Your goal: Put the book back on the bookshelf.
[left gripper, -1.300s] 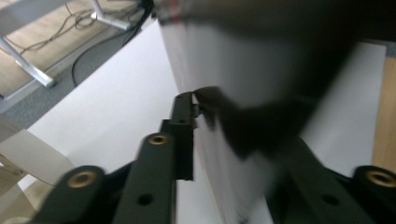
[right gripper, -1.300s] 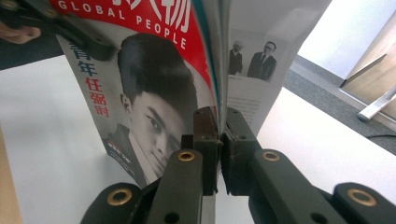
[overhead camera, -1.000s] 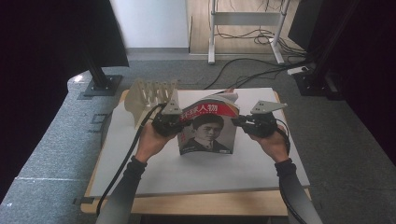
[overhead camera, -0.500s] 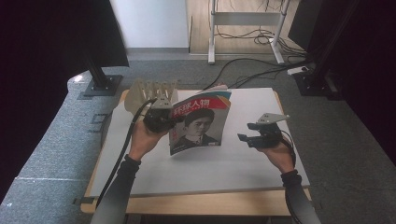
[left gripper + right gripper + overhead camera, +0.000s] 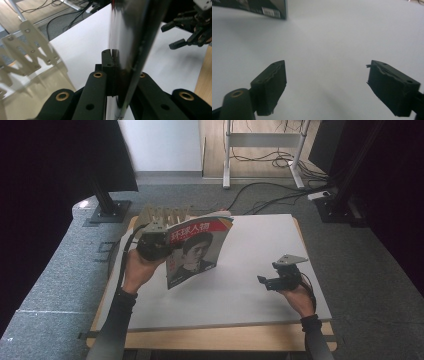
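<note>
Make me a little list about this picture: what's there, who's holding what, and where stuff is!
Surface: white table
Held thing: magazine, lifted and tilted, red title band on top
Left gripper: shut on the magazine's edge
Right gripper: open, holding nothing, above the bare table, apart from the magazine
Behind the magazine: wooden rack at the table's far left
Floor: grey carpet with black cables

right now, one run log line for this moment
left gripper: shut on magazine, held upright | right gripper: open, nothing held, over table | wooden rack: behind magazine
</note>
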`<state>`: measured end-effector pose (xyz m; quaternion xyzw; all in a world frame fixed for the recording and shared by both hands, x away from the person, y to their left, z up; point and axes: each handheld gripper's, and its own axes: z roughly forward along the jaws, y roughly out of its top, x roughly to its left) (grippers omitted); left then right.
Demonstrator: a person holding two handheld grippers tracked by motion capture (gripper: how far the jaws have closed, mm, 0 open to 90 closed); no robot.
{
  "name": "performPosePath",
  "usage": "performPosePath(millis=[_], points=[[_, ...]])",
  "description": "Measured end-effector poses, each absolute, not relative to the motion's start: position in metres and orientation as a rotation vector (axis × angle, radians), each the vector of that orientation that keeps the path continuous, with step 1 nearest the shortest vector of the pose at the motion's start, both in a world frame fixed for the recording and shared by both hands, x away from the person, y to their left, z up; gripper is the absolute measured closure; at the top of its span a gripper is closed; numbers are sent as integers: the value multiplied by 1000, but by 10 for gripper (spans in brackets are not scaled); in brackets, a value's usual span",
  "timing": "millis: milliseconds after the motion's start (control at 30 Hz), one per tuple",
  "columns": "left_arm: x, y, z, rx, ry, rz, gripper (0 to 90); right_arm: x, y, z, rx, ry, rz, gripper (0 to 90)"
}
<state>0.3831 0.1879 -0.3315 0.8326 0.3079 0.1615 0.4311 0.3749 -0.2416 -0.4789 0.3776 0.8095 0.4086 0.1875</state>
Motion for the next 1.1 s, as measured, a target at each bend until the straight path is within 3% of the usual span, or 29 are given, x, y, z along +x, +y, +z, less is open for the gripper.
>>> performPosePath(millis=[167, 367, 733, 1100], points=[[378, 205, -328, 2057, 813, 414, 870, 373, -241, -496, 1097, 2297, 1129, 115], [369, 223, -323, 2041, 846, 442, 870, 372, -241, -513, 1132, 2321, 1081, 1], [358, 258, -316, 1991, 936, 483, 870, 375, -244, -536, 1181, 2336, 985, 0], [349, 300, -308, 1934, 1053, 554, 870, 374, -244, -536, 1181, 2329, 992, 0]])
